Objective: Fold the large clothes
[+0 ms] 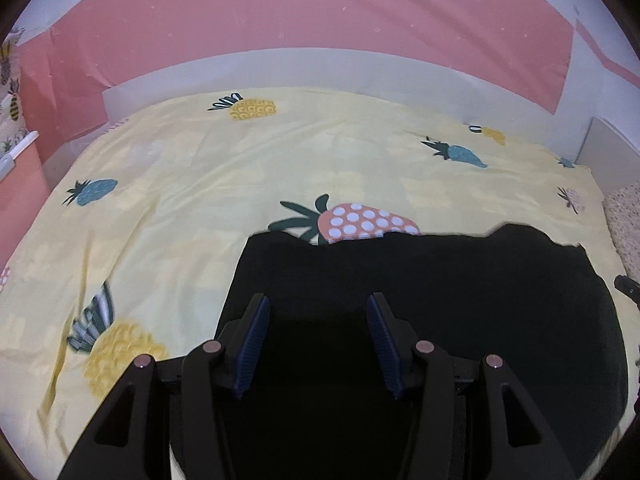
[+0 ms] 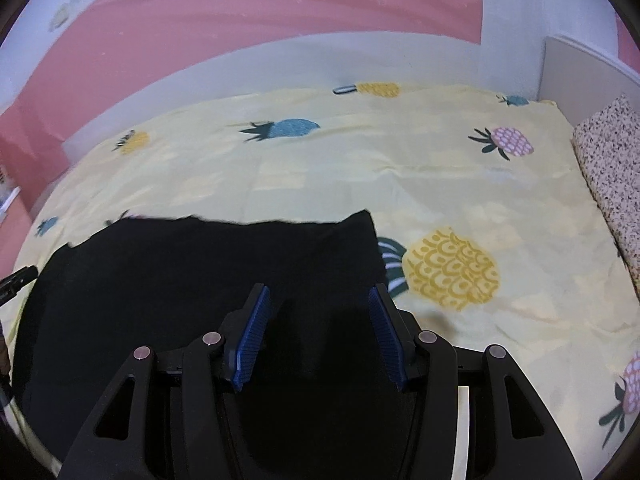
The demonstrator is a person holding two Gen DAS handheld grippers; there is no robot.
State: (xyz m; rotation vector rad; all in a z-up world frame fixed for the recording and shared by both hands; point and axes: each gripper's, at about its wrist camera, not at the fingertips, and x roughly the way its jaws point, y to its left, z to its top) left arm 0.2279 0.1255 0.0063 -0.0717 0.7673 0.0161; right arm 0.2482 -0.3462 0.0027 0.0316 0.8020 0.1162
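A black garment (image 1: 460, 280) lies flat on the yellow pineapple-print bed sheet (image 1: 200, 184). My left gripper (image 1: 318, 304) is open, with blue pads, above the garment's left part, empty. In the right wrist view the same black garment (image 2: 192, 268) spreads left of centre on the sheet (image 2: 360, 172). My right gripper (image 2: 319, 296) is open and empty above the garment's right part, near its right edge. The tip of the other gripper shows at the far left of the right wrist view (image 2: 18, 278) and at the far right of the left wrist view (image 1: 628, 284).
A pink and white wall (image 1: 300, 12) runs behind the bed. A speckled pillow (image 2: 612, 168) lies at the bed's right edge beside a pale headboard panel (image 2: 580, 68). A small ledge (image 1: 16, 152) sits at the far left.
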